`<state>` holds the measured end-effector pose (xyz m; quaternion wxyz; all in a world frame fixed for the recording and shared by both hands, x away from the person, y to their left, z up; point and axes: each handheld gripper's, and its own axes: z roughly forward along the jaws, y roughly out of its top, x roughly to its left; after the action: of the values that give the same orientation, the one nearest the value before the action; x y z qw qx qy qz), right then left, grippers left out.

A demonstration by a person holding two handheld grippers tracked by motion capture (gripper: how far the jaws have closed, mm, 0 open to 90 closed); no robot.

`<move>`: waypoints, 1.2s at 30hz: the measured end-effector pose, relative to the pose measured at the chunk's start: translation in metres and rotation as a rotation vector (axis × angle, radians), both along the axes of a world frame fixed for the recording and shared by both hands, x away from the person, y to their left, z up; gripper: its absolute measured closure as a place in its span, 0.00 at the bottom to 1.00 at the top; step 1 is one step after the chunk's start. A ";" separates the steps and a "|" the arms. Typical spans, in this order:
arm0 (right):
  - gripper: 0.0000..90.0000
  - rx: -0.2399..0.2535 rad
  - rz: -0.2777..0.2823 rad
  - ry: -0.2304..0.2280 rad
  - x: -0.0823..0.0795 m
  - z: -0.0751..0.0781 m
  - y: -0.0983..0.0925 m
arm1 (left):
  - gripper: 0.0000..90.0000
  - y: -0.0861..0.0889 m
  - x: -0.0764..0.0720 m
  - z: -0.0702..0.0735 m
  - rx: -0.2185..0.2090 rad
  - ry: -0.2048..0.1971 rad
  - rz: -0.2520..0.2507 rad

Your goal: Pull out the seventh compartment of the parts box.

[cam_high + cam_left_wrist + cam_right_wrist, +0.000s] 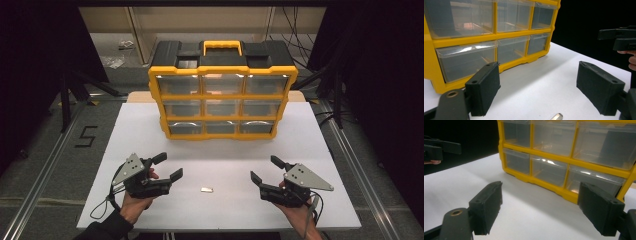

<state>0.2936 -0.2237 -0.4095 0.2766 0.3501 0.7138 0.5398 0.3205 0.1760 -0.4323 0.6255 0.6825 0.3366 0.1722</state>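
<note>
1. Lying nearest, a small flat metal piece was seen on the white table, between the left gripper and the right gripper; both were held with jaws spread, empty.
2. Its thin, smooth shape could be judged liable to slip from the blocky, matte pads.
3. Farther off stood a yellow organiser with clear, glossy plastic drawers.

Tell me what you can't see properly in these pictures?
- Small silver piece on the white board: too small in the high view to name; the left gripper view's bottom edge cuts it off.
- Drawer box: the clear drawers glare, so their contents are unclear; its back is hidden in the high view.
- Person's hands: mostly covered by the grippers.
</note>
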 end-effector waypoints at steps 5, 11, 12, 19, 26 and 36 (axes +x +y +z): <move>0.23 -0.002 0.002 0.001 0.000 0.000 0.000 | 0.20 -0.001 0.001 0.000 0.018 -0.005 0.004; 0.23 -0.003 0.000 0.001 -0.001 0.000 -0.001 | 0.20 -0.002 0.002 0.000 0.034 -0.011 0.001; 0.23 -0.003 -0.001 0.000 -0.001 0.000 -0.001 | 0.20 -0.002 0.002 0.000 0.037 -0.013 0.000; 0.24 -0.006 0.000 0.003 -0.001 0.000 -0.001 | 0.20 -0.001 0.004 0.000 0.024 0.007 -0.015; 0.24 -0.008 -0.002 0.008 0.000 -0.001 0.000 | 0.20 0.002 0.011 0.005 0.072 -0.018 0.012; 0.24 -0.010 -0.002 0.008 0.000 -0.002 -0.001 | 0.20 -0.003 0.025 0.021 0.316 -0.098 0.031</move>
<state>0.2937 -0.2246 -0.4113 0.2763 0.3516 0.7170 0.5347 0.3451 0.1728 -0.4118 0.5233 0.7578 0.2849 0.2659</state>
